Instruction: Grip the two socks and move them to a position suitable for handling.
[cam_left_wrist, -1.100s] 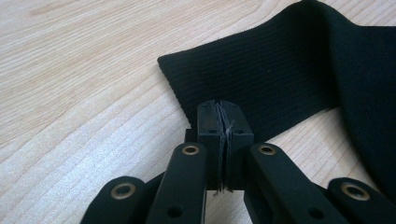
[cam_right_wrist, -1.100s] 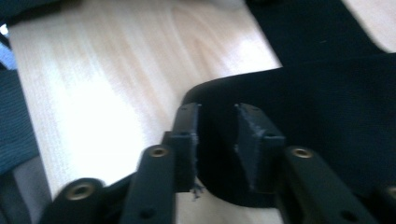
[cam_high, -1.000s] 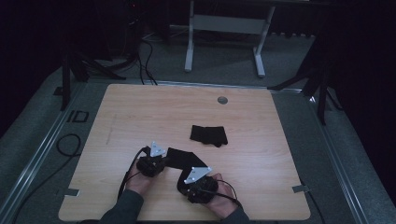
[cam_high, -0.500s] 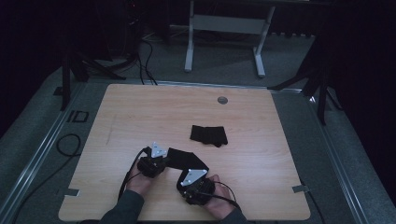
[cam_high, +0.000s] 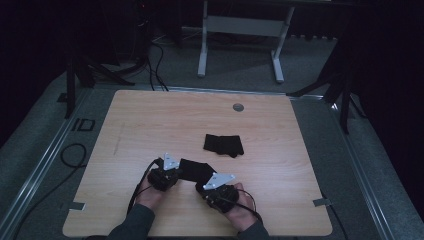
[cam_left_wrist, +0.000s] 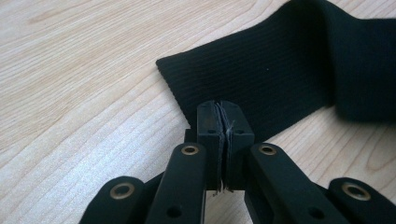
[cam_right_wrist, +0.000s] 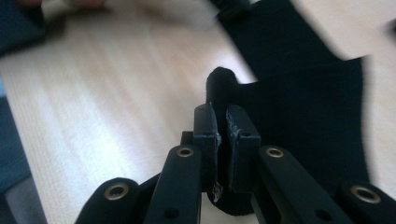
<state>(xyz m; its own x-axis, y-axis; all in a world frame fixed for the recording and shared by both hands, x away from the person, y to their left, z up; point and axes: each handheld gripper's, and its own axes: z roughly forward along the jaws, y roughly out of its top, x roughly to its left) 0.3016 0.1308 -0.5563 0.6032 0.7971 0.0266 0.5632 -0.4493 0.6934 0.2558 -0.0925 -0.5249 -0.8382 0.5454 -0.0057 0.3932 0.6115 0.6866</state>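
A black ribbed cloth (cam_high: 196, 170) lies near the table's front edge between my two grippers. My left gripper (cam_high: 180, 170) is shut on the cloth's near edge; in the left gripper view the pads (cam_left_wrist: 224, 116) pinch the fabric (cam_left_wrist: 271, 79) flat on the wood. My right gripper (cam_high: 202, 184) has just been closing its jaws, and they now grip a raised fold of the same cloth (cam_right_wrist: 299, 121) between the fingertips (cam_right_wrist: 223, 116). That view is blurred. A second black cloth (cam_high: 223, 145), folded, lies farther back near the table's middle.
The wooden table (cam_high: 150, 120) has a round grommet (cam_high: 238, 107) near its far edge. A cable loop (cam_high: 75, 152) lies on the floor at the left. A white stand frame (cam_high: 240, 25) is behind the table. Tape marks sit at the front corners.
My right gripper has closed on the cloth's fold and shifted slightly right and up with it. The left gripper has stayed put, still shut on the cloth.
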